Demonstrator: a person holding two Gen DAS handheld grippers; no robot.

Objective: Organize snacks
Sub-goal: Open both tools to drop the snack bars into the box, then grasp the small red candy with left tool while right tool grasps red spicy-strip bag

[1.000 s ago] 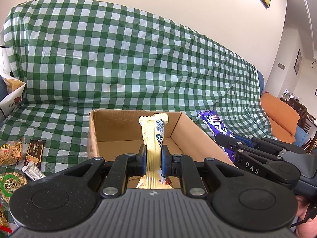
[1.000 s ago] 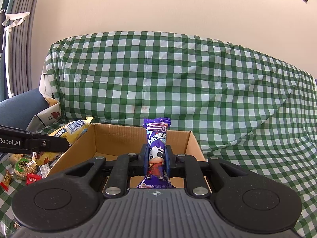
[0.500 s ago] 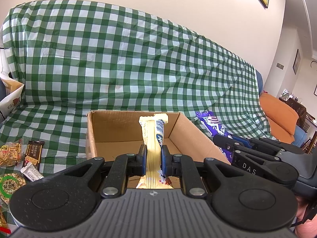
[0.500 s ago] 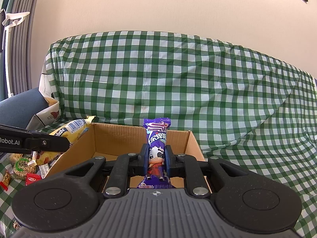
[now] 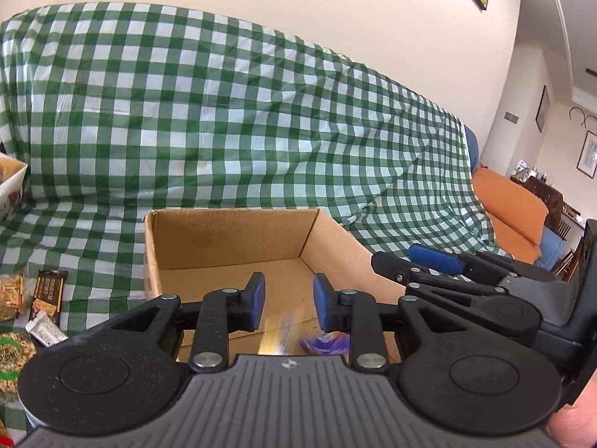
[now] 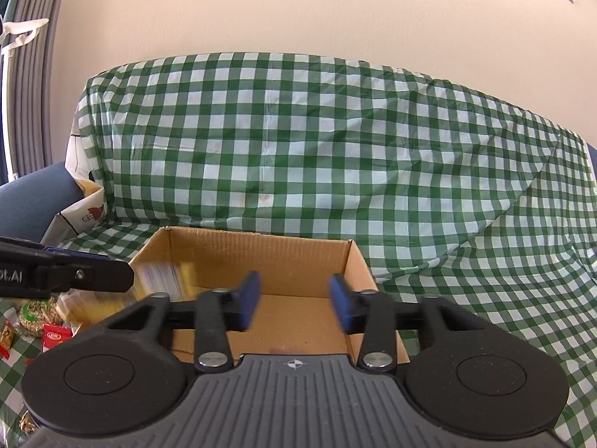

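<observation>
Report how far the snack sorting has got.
Done: little that shows; the box floor looks mostly bare. In hand: both hand-held grippers, left and right, are opening over the box with nothing between the pads; a blurred yellow packet and purple packet are dropping in. Left: the loose snacks on the cloth beside the box.
</observation>
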